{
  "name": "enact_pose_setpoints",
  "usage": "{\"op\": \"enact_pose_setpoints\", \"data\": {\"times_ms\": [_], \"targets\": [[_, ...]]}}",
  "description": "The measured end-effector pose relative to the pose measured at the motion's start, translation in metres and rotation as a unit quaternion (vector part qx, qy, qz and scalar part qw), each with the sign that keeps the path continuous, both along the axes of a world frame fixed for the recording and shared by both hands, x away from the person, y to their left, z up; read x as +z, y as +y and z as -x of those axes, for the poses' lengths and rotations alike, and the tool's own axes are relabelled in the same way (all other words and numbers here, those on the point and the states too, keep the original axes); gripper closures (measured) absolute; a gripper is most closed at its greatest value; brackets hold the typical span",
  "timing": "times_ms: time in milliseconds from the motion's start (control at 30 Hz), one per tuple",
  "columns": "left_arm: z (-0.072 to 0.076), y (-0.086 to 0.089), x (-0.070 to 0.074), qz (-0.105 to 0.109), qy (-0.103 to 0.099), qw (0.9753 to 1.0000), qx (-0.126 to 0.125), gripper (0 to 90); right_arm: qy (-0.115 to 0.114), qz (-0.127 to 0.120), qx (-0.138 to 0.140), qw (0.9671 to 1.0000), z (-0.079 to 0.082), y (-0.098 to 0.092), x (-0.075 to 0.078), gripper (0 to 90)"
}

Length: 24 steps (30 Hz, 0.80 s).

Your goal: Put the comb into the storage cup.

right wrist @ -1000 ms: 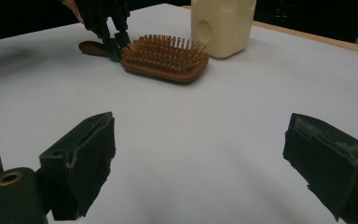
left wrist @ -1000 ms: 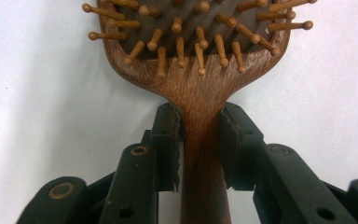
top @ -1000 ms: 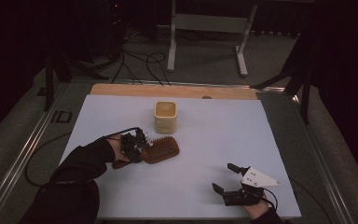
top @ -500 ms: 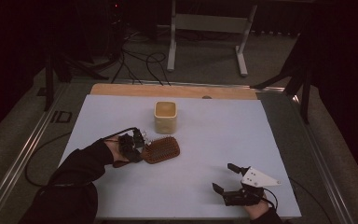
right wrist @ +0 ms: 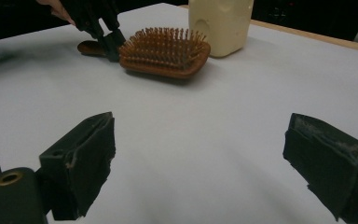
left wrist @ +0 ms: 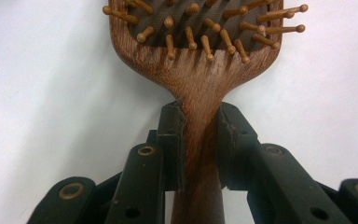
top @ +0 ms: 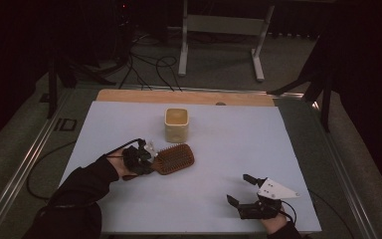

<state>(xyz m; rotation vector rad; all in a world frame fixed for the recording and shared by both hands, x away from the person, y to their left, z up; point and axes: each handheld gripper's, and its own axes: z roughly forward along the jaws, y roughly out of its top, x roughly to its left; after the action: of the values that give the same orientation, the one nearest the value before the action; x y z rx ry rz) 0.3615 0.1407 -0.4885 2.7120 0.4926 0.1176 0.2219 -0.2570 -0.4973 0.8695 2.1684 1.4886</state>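
Left hand-held gripper point(top: 146, 160) sits left of centre in the high view, its jaws clamped on the wooden handle of the brush point(top: 174, 159). In the left gripper view the hand-held gripper point(left wrist: 200, 140) rises from the bottom edge, one black pad pressed against each side of the narrow handle, just below where the handle widens into the head of the brush point(left wrist: 200, 56). The head fills the top middle of that frame, bristle side up, its wooden pins tipped with small round knobs.

From there outward, the brush lies flat on the white table point(top: 229, 144), head pointing toward the right of the high view. Just above the head in that frame stands a cream cup point(top: 177, 124), near the brush but apart from it. A strip of bare wood runs along the table's far edge.

Right hand-held gripper point(top: 241, 191) is at the lower right of the high view, well apart from the brush, with its jaws spread wide and nothing between them. In the right gripper view the two black pads stand at the lower left and lower right, with bare table point(right wrist: 205, 154) between them; the brush point(right wrist: 165, 51) lies at the upper middle of that frame, the cup point(right wrist: 220, 23) behind it at the top edge, and the left hand-held gripper point(right wrist: 107, 39) at the upper left on the handle.
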Motion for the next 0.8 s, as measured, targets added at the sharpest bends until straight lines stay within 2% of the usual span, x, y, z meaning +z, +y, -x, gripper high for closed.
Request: {"op": "enact_pose_setpoints", "data": {"times_ms": [100, 133, 167, 200, 233, 300, 567, 800], "targets": [[0.002, -0.001, 0.004, 0.021, -0.009, 0.9997, 0.005, 74.2, 0.0, -0.001, -0.001, 1.0, 0.0, 0.0, 0.0, 8.9], [0.003, -0.001, 0.005, 0.026, -0.018, 0.9995, 0.007, 74.1, 0.0, -0.001, -0.002, 1.0, 0.0, 0.0, 0.0, 8.9], [0.003, -0.001, 0.007, 0.036, -0.017, 0.9991, 0.013, 74.2, 0.0, -0.001, -0.002, 1.0, 0.0, 0.0, 0.0, 8.9], [0.005, -0.002, 0.008, 0.043, -0.026, 0.9986, 0.015, 74.1, 0.0, -0.001, -0.002, 1.0, 0.0, 0.0, 0.0, 8.9], [0.005, -0.002, 0.008, 0.043, -0.026, 0.9986, 0.015, 74.1, 0.0, -0.001, -0.002, 1.0, 0.0, 0.0, 0.0, 8.9], [0.006, -0.002, 0.013, 0.057, -0.032, 0.9977, 0.02, 74.1, 0.0, -0.001, -0.002, 1.0, 0.0, -0.001, 0.0, 8.9], [0.014, -0.002, 0.021, 0.1, -0.04, 0.9936, 0.032, 74.1, 0.0, -0.001, -0.003, 1.0, 0.0, -0.001, 0.0, 8.9], [0.021, -0.003, 0.028, 0.122, -0.047, 0.9905, 0.042, 74.1, 0.0, -0.002, -0.003, 1.0, 0.0, -0.001, 0.0, 8.9]]}}
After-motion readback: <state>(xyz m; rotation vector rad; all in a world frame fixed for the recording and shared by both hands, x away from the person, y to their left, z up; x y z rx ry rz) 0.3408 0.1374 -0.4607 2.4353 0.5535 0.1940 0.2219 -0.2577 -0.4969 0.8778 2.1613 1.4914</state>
